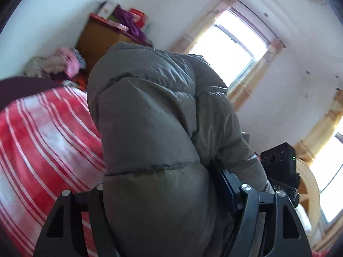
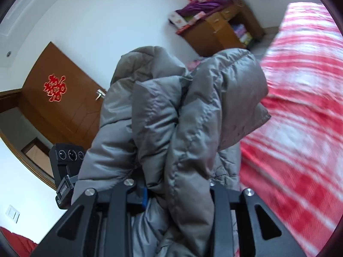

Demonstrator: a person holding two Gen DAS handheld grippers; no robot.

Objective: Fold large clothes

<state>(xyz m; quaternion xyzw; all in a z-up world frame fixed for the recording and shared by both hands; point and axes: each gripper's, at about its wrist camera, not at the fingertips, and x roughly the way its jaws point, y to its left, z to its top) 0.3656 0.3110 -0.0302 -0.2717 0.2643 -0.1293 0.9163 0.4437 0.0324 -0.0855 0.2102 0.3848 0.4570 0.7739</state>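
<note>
A grey-olive puffer jacket [image 1: 154, 117] is held up off the bed and fills the middle of both views. My left gripper [image 1: 163, 192] is shut on a thick fold of the jacket, its fingertips buried in the padding. My right gripper [image 2: 178, 188] is shut on another bunched part of the jacket [image 2: 182, 111]; its fingertips are hidden by fabric. The right gripper's body [image 1: 278, 165] shows at the right of the left wrist view, close beside the jacket. The left gripper's body [image 2: 64, 167] shows at the left of the right wrist view.
A bed with a red and white striped cover [image 1: 42, 141] lies below; it also shows in the right wrist view [image 2: 300, 107]. A wooden cabinet [image 2: 216, 32] with boxes and purple cloth stands by the wall. A clothes pile [image 1: 64, 64], window [image 1: 231, 45] and door [image 2: 60, 102] are around.
</note>
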